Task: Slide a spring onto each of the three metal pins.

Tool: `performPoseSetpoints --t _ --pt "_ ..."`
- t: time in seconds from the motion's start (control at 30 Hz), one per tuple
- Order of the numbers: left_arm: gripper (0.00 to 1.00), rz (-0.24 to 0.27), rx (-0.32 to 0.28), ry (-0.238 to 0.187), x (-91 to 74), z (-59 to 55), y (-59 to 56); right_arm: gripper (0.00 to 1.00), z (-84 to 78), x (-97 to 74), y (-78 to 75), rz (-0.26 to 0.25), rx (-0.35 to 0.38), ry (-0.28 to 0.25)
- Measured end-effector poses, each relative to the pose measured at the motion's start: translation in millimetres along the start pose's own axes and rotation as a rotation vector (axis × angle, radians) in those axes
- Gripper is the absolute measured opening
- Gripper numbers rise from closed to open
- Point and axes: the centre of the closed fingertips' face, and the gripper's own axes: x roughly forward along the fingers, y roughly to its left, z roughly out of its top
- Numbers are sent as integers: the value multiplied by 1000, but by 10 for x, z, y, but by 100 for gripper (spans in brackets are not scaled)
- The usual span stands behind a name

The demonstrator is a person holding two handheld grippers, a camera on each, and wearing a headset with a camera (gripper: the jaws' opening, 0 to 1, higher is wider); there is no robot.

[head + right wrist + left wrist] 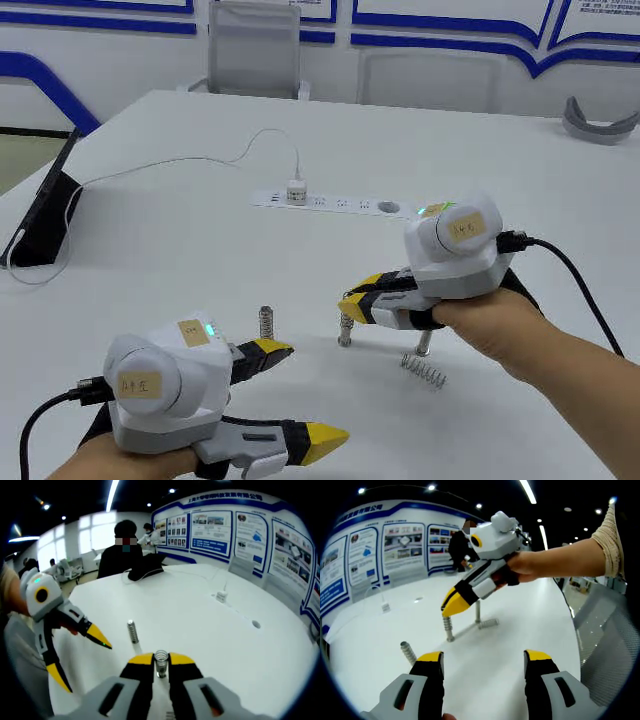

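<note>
Three upright metal pins stand on the white table. The left pin wears a spring. The middle pin also carries a spring, and my right gripper is shut on that spring from above. The right pin is bare, with a loose spring lying beside its base. My left gripper hovers open near the table's front, short of the left pin, with nothing between its fingers.
A white power strip with a plugged charger and cable lies farther back. A dark bag sits at the left edge, and a grey headset at the far right. A person sits across the table.
</note>
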Motion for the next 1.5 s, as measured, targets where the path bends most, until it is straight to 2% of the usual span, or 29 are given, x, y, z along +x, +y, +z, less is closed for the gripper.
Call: performPoseSetpoints --t 0.83,1.23,1.5 --pt "66 4 -7 2 7 -14 -10 12 -222 135 16 7 16 52" --pt "66 4 -5 1 9 -4 -13 15 -254 116 24 10 14 62" --pt "66 4 -1 1 17 8 -1 16 -284 12 2 -2 18 55"
